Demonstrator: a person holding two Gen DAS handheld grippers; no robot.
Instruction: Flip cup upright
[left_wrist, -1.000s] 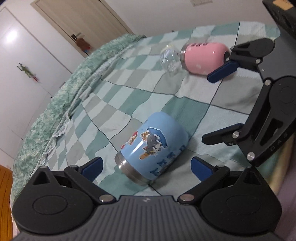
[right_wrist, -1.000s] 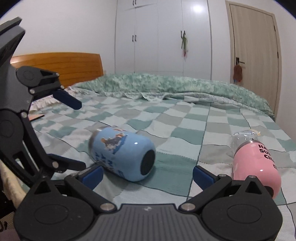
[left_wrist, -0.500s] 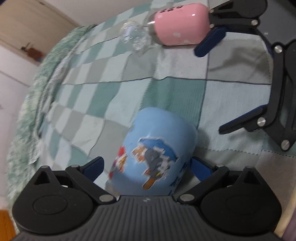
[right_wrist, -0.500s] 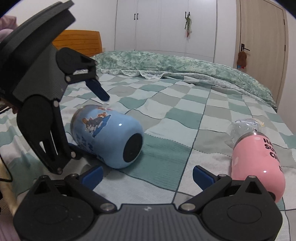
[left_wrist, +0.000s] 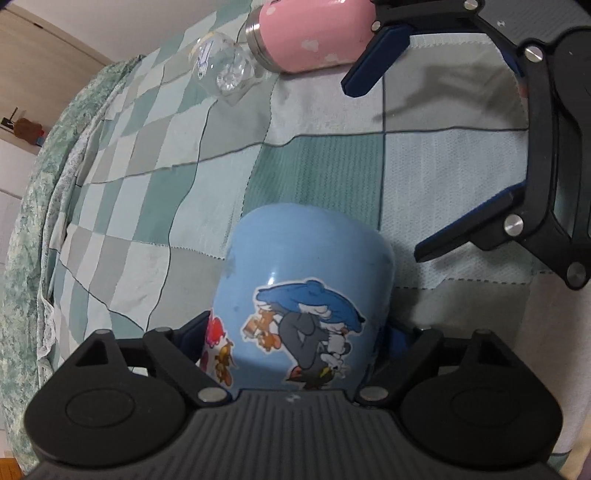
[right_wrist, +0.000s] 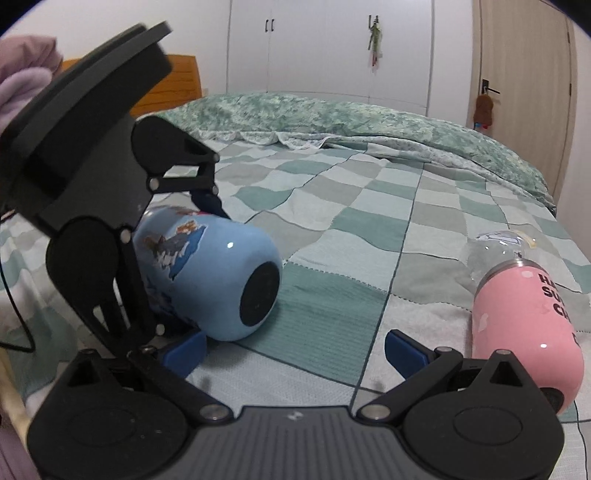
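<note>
A light blue cartoon cup (left_wrist: 303, 295) lies on its side on the checkered bedspread, its black base toward the right wrist camera (right_wrist: 221, 273). My left gripper (left_wrist: 295, 343) straddles the cup near its rim end, one blue pad on each side, jaws open wide and close to the cup walls; I cannot tell whether the pads touch. It also shows in the right wrist view (right_wrist: 199, 258). My right gripper (right_wrist: 293, 350) is open and empty, low over the bedspread between the blue cup and a pink cup (right_wrist: 524, 317). It also shows in the left wrist view (left_wrist: 406, 147).
The pink cup (left_wrist: 314, 33) lies on its side at the far right with a clear plastic lid (left_wrist: 221, 64) at its mouth. The checkered bedspread (right_wrist: 351, 229) has a folded green duvet (right_wrist: 332, 114) at the back. A wooden headboard (right_wrist: 177, 81) stands far left.
My left gripper has moved forward and down over the blue cup, which now sits between its fingers. My right gripper has crept forward and lower, staying open.
</note>
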